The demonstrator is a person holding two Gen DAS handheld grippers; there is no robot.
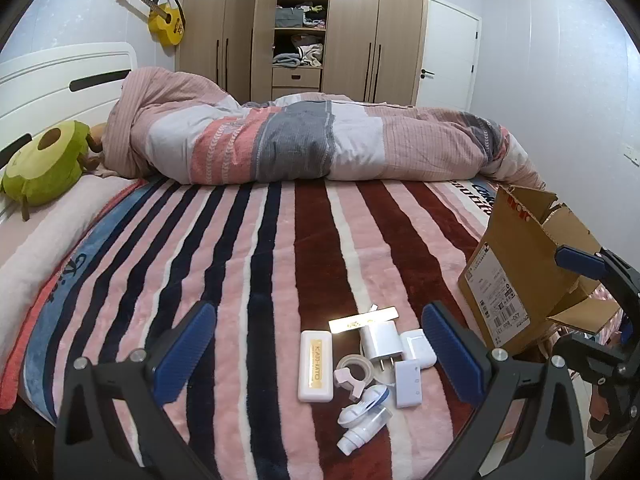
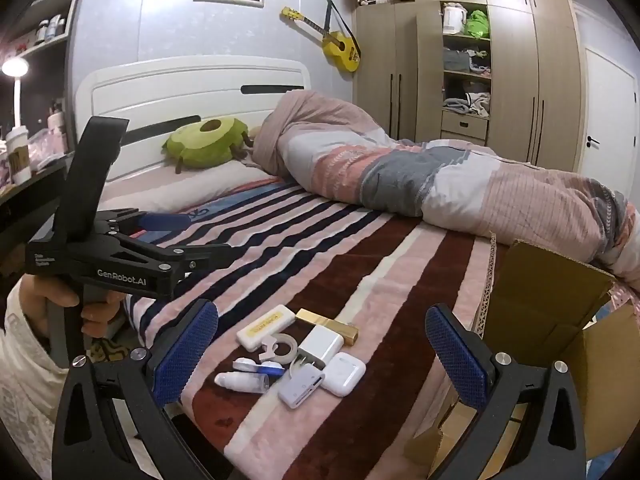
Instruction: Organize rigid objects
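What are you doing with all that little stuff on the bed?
A person holds a gripper in each hand over a pile of small things on the striped blanket: a white charger, an earbud case, a gold bar and more. The left gripper and right gripper are both open and hold nothing. An open cardboard box waits beside the pile.

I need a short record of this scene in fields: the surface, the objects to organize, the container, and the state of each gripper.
surface: striped blanket on a bed
objects: white KATO case, white charger plug, earbuds case, card reader, tape ring, gold bar, small white bottle, grouped together
container: open cardboard box, right of the group
left gripper: open, holding nothing
right gripper: open, holding nothing
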